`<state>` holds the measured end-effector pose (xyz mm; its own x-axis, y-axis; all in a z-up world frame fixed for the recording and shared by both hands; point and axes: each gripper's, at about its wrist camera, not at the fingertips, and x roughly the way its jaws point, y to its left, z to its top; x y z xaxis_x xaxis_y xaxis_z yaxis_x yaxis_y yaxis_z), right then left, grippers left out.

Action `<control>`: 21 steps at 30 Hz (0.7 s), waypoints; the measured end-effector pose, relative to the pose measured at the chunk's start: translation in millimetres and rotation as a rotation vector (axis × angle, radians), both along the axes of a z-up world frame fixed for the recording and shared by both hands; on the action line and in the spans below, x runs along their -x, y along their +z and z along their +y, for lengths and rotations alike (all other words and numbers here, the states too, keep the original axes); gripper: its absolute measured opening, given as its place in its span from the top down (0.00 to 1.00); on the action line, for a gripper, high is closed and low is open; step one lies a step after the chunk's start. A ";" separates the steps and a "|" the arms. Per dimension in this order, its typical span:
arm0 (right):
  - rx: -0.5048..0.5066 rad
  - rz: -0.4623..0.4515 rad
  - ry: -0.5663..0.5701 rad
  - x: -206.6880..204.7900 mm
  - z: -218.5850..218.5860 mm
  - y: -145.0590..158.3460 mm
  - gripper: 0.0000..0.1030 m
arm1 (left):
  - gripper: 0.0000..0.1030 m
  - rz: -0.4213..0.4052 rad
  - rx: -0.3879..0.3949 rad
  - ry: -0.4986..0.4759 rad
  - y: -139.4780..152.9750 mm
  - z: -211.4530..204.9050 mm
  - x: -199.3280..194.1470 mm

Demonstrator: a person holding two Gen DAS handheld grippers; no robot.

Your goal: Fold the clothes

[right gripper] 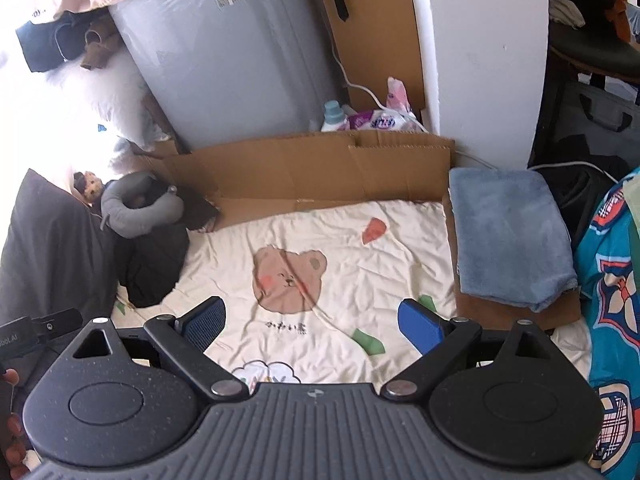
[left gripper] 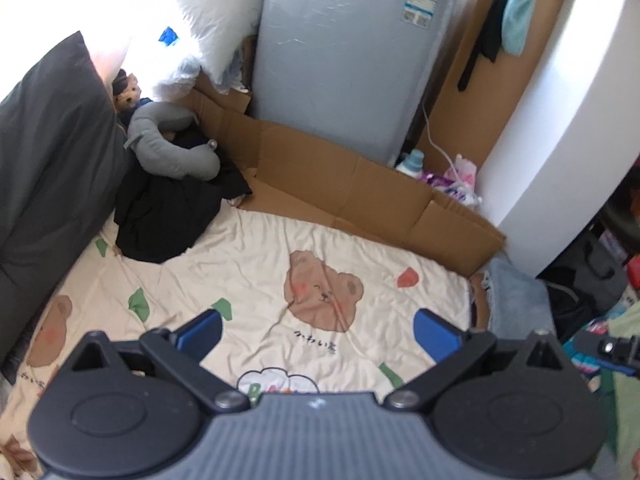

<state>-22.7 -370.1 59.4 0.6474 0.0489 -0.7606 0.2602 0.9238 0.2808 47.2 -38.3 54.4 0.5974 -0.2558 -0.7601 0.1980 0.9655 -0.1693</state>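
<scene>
both jaws spread wide and empty over the bear sheet (left gripper: 248, 264); crumpled black garment (left gripper: 168, 216) lies far-left of left gripper (left gripper: 318, 334), the nearer; folded blue towel (right gripper: 508, 236) sits right of right gripper (right gripper: 312, 322).

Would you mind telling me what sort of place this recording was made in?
Most likely a cramped bedroom at home: a bed with a bear-print sheet, a dark pillow, and a neck pillow beside a heap of black clothes.
</scene>
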 end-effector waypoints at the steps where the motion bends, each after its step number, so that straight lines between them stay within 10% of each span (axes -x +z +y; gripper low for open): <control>1: 0.000 -0.003 -0.001 1.8 -1.4 -3.0 0.06 | 0.00 -0.007 -0.008 0.000 -2.9 -2.6 2.2; 21: 0.084 0.097 0.129 10.9 11.9 -23.3 0.06 | 0.00 0.100 -0.064 0.018 -27.5 -22.9 26.4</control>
